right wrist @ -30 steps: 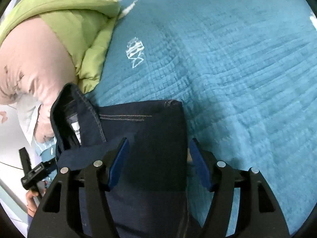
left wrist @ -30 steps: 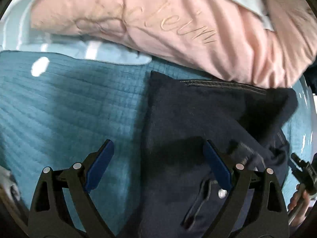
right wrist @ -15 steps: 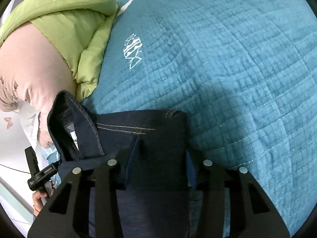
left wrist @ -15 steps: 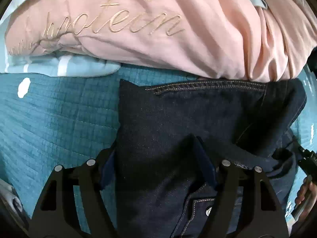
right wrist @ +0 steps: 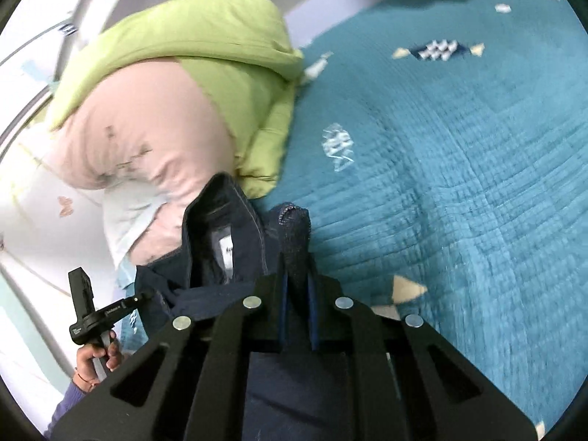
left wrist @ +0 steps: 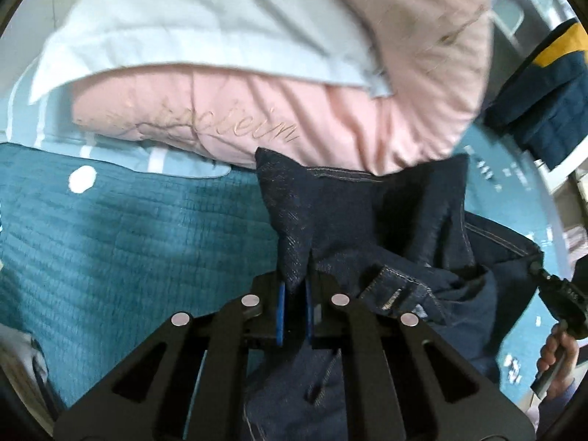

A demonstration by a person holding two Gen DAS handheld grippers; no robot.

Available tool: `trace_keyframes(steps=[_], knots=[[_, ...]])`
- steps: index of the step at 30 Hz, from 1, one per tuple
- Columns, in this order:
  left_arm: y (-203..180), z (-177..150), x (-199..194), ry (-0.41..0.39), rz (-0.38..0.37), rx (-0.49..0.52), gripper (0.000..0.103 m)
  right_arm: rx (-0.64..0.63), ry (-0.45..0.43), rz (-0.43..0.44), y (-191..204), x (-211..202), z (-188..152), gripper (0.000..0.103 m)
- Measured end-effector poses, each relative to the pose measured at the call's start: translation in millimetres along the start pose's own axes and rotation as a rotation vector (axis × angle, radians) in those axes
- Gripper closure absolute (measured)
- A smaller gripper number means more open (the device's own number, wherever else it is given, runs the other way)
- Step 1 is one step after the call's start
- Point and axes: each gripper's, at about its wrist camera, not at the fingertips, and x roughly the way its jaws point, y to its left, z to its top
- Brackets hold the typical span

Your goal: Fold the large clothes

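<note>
Dark blue jeans [left wrist: 352, 220] lie bunched on a teal quilted bedspread [left wrist: 128, 242]. My left gripper [left wrist: 294, 305] is shut on one corner of the jeans' waistband and holds it raised. My right gripper [right wrist: 297, 294] is shut on the other corner of the jeans [right wrist: 290, 235], also lifted off the bedspread [right wrist: 459, 183]. The open waistband with a white label [right wrist: 224, 250] hangs between the two grippers.
A pink garment with script lettering [left wrist: 279, 117] and a pale blue cloth [left wrist: 191, 25] are piled behind the jeans. A green jacket [right wrist: 205, 47] lies on the pile. A navy and yellow garment [left wrist: 544, 92] sits at the far right.
Both grippers have closed from open onto the jeans' waistband corners and lifted them off the bed. The views have pulled back from the pile.
</note>
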Motion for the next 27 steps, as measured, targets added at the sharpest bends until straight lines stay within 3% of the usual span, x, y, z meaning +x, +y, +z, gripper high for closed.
trace_keyframes(steps=[6, 10, 14, 20, 24, 27], knots=[[-12, -24, -64, -0.085, -0.054, 0.051, 0.096, -0.099, -0.015, 0.025, 37, -68, -24, 0.095], [-21, -66, -109, -0.098, -0.077, 0.114, 0.096, -0.204, 0.038, 0.019, 55, -109, -57, 0.095], [-14, -127, -145, -0.08, -0.1, 0.134, 0.096, -0.299, 0.148, 0.012, 60, -147, -110, 0.095], [15, -227, -141, 0.073, -0.085, 0.151, 0.092, -0.364, 0.415, -0.102, 44, -166, -188, 0.095], [27, -275, -127, 0.173, -0.017, 0.183, 0.079, -0.359, 0.592, -0.213, 28, -153, -229, 0.09], [29, -300, -124, 0.252, 0.018, 0.217, 0.078, -0.392, 0.691, -0.322, 27, -148, -252, 0.089]])
